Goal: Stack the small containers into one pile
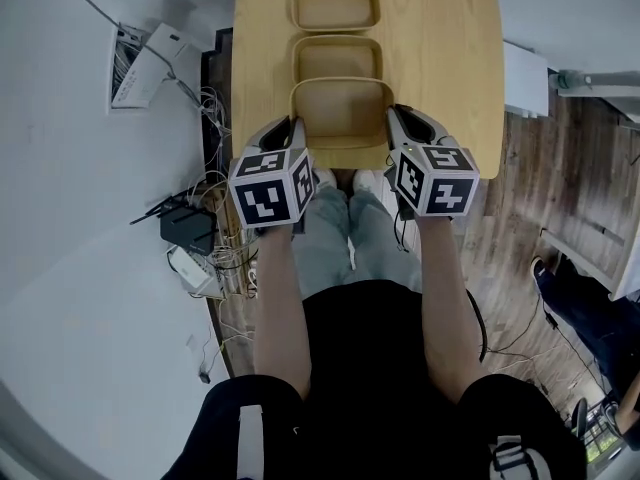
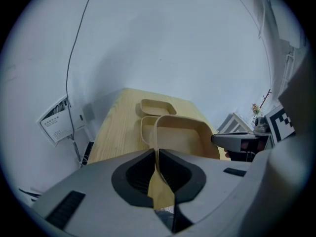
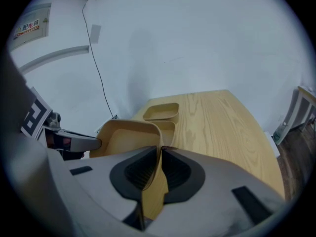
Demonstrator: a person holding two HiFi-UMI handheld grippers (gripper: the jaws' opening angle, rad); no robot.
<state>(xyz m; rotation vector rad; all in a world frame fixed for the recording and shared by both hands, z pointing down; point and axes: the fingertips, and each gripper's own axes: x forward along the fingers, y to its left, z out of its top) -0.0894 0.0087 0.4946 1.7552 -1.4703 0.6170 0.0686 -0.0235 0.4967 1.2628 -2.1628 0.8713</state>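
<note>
Three tan rectangular containers are in view over a light wooden table. The nearest container hangs above the table's front edge, held from both sides. My left gripper is shut on its left wall. My right gripper is shut on its right wall. The middle container lies just beyond it, partly covered by the lifted one. The far container rests at the back of the table. In the left gripper view the middle container and far container show behind the held one.
White floor lies left of the table with a wall socket box, a black router and tangled cables. Wooden floor and a white cabinet lie to the right. The person's legs are below the table's edge.
</note>
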